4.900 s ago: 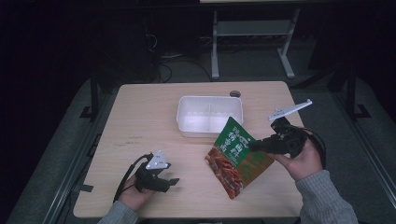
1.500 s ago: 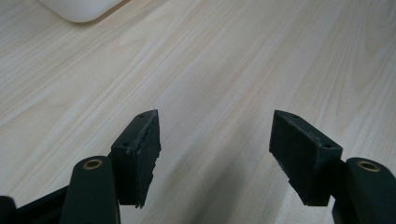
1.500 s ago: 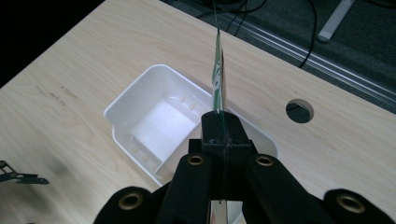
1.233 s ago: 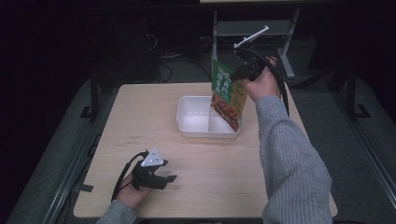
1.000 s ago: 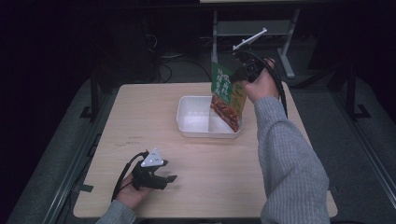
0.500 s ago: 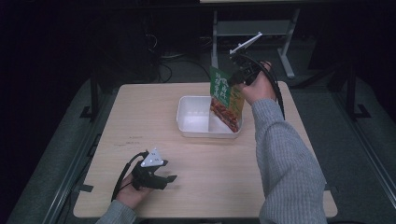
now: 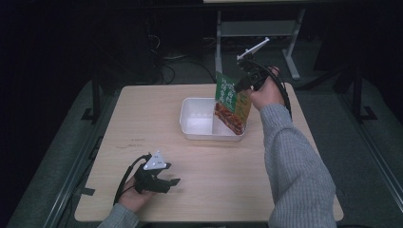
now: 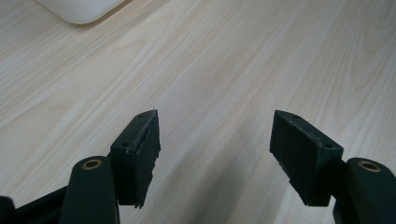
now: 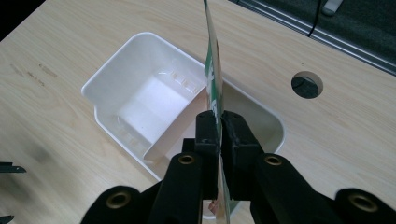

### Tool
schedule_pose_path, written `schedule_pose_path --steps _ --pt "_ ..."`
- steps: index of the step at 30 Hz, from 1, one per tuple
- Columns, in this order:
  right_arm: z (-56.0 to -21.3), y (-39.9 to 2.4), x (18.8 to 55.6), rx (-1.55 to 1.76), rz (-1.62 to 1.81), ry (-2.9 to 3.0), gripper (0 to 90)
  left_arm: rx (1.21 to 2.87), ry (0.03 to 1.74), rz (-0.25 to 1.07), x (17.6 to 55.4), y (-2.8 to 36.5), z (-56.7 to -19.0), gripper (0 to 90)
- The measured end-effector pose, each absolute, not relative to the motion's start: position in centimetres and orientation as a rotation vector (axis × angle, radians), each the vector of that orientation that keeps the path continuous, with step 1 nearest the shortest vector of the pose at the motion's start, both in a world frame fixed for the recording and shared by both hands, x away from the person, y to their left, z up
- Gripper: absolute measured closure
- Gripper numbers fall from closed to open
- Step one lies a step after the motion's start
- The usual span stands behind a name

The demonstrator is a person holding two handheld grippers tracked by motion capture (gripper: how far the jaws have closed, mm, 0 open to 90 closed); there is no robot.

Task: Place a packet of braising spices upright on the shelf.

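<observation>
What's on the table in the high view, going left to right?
Left gripper, open, near the table's front edge → white bin → snack pouch, its lower end in the bin → right gripper at the pouch's top edge.

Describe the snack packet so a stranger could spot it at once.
Find the wooden table, then the white divided tub near its far edge. The snack packet hangs upright over the tub's right compartment, with the right gripper at its top edge. It is the only green and red printed thing there.
</observation>
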State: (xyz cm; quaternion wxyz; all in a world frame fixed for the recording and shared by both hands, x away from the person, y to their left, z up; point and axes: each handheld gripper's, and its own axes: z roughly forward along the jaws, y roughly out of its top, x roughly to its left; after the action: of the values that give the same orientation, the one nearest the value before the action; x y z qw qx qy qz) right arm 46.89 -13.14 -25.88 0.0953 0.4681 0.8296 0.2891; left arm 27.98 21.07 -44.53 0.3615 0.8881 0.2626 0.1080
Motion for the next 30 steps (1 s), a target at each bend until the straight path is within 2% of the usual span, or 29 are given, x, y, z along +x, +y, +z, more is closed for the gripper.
schedule_pose_path --steps 5,10,17,18,24,30 --pt "-25.8 -13.6 46.4 1.377 0.869 2.449 83.3 2.287 0.677 0.278 28.0 21.1 -44.5 32.8" --pt "-26.3 -13.7 46.3 1.387 0.883 2.454 89.4 2.287 0.678 0.277 28.0 21.0 -44.6 32.8" --pt "-26.5 -14.0 46.4 1.397 0.901 2.442 88.9 2.288 0.677 0.278 28.0 21.0 -44.6 32.8" --pt "-26.5 -14.1 46.3 1.392 0.889 2.435 83.2 2.289 0.677 0.279 28.0 21.1 -44.5 32.8" --pt "-26.5 -14.5 45.9 1.382 0.905 2.42 73.0 2.285 0.679 0.28 28.0 21.1 -44.5 32.6" --pt "-26.3 -15.5 45.3 1.386 0.954 2.406 67.4 2.289 0.677 0.279 28.0 21.0 -44.6 32.5"
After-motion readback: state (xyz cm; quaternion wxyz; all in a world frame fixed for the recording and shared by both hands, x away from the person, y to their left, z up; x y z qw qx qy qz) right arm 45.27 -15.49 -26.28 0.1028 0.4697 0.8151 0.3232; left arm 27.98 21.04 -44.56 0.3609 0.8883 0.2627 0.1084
